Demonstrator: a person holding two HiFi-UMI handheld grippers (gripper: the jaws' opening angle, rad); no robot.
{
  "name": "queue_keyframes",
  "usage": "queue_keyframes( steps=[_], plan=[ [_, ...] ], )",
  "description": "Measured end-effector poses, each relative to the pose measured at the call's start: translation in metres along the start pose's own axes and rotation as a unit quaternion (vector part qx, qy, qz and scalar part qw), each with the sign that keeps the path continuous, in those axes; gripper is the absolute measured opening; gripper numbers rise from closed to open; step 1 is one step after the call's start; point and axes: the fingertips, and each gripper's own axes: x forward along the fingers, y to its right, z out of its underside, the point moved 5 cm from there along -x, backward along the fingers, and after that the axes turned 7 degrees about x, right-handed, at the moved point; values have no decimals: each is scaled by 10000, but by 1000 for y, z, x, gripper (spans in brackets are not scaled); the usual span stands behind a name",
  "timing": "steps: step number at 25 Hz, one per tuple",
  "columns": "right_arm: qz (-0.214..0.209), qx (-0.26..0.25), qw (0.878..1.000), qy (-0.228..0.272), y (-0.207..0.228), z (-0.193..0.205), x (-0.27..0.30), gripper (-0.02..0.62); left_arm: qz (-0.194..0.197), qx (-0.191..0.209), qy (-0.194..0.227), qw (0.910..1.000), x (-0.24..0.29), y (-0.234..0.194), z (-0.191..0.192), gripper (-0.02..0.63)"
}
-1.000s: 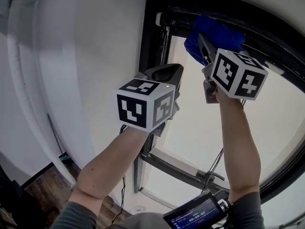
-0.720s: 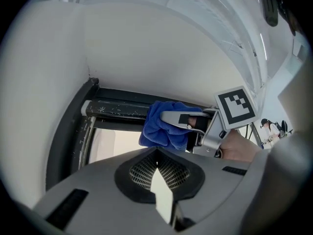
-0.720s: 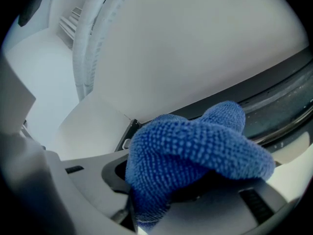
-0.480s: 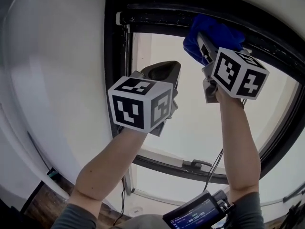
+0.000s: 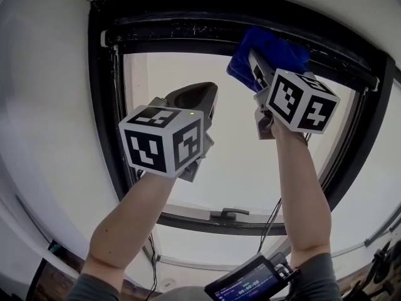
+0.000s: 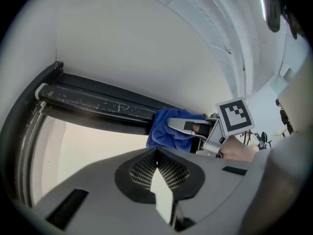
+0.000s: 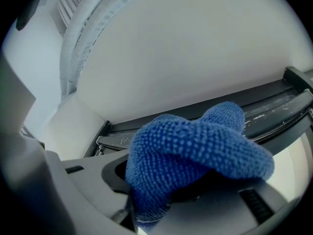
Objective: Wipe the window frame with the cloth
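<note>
The blue cloth [image 5: 268, 54] is bunched against the black window frame's top bar [image 5: 182, 29]. My right gripper [image 5: 255, 68] is shut on the cloth and holds it up to that bar. In the right gripper view the cloth [image 7: 195, 148] covers the jaws of the right gripper [image 7: 195, 185], with the dusty top bar [image 7: 279, 102] just behind. My left gripper [image 5: 202, 96] hangs in front of the glass, lower and to the left, shut with nothing in it. The left gripper view shows its jaws together [image 6: 157, 152], and beyond them the cloth [image 6: 168, 129] on the speckled bar [image 6: 98, 104].
A window handle [image 5: 229, 214] sits on the frame's lower bar. Cables [image 5: 270, 221] hang near my right forearm. A small screen device [image 5: 247, 285] is at the bottom edge. White wall surrounds the frame [image 5: 56, 105].
The cloth and right gripper now sit farther right of the frame's top left corner. The head view has swung, showing more of the window. The left gripper stays shut.
</note>
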Motion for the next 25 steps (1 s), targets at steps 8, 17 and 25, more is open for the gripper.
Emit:
queue_keyframes(
  steps=[8, 17, 25],
  plan=[
    [72, -18, 9999, 80, 62, -23, -34, 156, 176, 67, -9, 9998, 46, 64, -9, 5],
    [364, -129, 9992, 53, 136, -39, -76, 156, 612, 159, 23, 9980, 98, 140, -8, 5],
    [762, -226, 9968, 84, 199, -58, -115, 156, 956, 125, 183, 9952, 138, 199, -14, 5]
  ],
)
